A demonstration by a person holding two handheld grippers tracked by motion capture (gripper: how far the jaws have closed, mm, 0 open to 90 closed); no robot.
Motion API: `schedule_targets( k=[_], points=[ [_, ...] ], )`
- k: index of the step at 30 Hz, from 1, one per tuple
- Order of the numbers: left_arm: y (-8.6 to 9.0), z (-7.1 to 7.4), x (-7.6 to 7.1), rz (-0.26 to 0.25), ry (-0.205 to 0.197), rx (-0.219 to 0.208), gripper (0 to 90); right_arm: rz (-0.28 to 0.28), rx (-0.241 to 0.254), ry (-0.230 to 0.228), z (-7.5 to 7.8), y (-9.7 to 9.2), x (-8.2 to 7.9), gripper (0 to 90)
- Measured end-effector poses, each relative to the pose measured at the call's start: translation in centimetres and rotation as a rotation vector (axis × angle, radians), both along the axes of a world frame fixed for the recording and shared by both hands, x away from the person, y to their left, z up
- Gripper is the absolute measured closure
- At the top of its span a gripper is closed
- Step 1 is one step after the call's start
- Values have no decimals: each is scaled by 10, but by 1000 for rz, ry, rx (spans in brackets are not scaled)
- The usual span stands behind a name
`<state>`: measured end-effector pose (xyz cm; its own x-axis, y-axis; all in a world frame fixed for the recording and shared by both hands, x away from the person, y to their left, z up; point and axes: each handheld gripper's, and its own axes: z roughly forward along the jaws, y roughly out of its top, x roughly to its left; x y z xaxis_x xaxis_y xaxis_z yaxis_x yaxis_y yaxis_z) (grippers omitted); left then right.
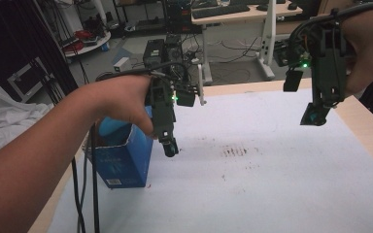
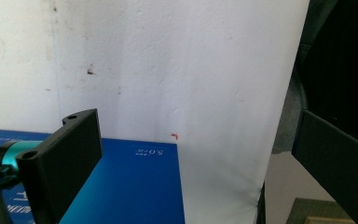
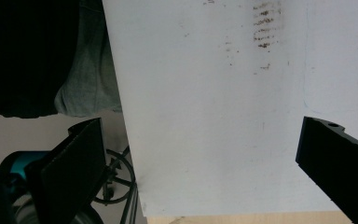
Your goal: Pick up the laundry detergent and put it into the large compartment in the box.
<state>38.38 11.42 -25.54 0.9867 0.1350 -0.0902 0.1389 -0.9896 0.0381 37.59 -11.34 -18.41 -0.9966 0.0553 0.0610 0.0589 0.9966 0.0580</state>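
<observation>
One blue box (image 1: 124, 160), upright, printed label

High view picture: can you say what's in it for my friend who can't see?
A person's left gripper hangs over a white sheet on a table, right beside an open blue box. The right gripper is raised above the sheet's far right side, holding nothing.

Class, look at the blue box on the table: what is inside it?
The blue box stands open-topped on the white sheet. The person's left hand and left gripper cover the opening, so its contents cannot be seen.
</observation>
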Motion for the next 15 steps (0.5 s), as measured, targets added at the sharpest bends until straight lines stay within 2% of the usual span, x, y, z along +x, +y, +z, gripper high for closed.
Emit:
schedule_targets(
  k=[6,15],
  points=[
    [-6,-1,-2,-13,-8,-5,17,0,2,-9,3,-2,-1,9],
    [-17,-2,-3,-43,5,3,17,-24,13,-21,8,-9,-3,9]
  ],
)
